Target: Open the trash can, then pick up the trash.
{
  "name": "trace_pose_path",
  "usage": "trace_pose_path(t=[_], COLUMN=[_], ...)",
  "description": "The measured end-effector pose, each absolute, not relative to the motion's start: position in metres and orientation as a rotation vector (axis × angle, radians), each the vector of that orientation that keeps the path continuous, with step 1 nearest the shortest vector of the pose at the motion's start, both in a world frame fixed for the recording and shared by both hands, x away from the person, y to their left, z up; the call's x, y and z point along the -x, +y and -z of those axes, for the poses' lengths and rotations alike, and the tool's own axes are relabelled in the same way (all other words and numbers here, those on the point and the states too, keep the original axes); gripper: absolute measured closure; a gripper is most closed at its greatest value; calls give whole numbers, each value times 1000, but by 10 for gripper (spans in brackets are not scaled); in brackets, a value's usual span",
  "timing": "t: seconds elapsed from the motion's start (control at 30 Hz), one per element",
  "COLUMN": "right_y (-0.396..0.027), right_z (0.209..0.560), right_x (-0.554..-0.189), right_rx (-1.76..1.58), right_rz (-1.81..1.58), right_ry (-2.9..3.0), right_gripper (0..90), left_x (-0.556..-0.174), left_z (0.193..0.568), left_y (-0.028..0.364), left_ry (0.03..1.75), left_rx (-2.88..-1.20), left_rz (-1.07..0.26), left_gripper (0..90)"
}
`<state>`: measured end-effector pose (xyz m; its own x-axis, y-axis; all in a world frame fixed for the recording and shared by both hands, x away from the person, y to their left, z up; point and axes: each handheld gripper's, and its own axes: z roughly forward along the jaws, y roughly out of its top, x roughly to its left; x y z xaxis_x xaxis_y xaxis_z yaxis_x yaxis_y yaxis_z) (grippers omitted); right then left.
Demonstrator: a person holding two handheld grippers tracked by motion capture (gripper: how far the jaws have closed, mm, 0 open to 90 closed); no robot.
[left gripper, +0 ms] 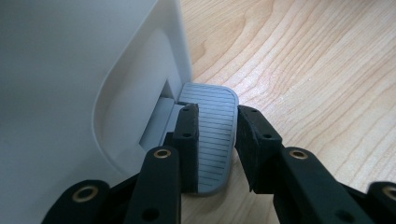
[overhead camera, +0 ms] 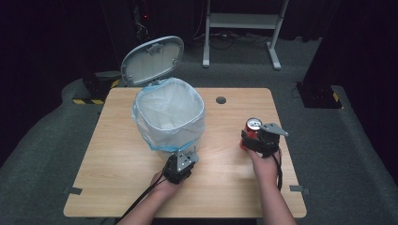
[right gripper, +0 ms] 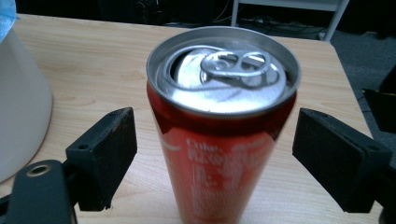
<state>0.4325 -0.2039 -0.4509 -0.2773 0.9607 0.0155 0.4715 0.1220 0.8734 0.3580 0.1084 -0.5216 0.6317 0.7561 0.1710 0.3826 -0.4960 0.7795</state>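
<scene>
The red can (right gripper: 219,130) stands upright, silver top opened, between the right gripper (right gripper: 215,163)'s spread jaws, untouched. The left gripper (left gripper: 217,149)'s narrowed jaws press the bin's grey pedal (left gripper: 210,135).

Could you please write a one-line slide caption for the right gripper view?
Right gripper with open jaws on either side of an upright red can on the wooden table.

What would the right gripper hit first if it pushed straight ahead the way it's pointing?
The red can. It stands upright between the right gripper's open jaws, pads not touching it yet, so the can likely meets the gripper first.
</scene>
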Motion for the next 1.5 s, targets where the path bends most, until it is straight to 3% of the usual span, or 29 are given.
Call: trace_pose_path(t=[0.2,0.37,1.5], right_y=[-201,-201,-153], right_z=[451,453,369], right_x=[-438,-441,-374], right_rx=[-1379,-1367,-1022], right_rz=[-1088,-1101,-1331], right_ry=[1812,1808,1702], right_gripper=[189,327,335], left_x=[-358,-358,-359], left_z=[521,522,522], left_y=[109,109,109], left_ry=[888,885,878], left_rx=[-2122,-2124,-2128], left_rz=[-651,-655,-649], left_gripper=[696,695,695])
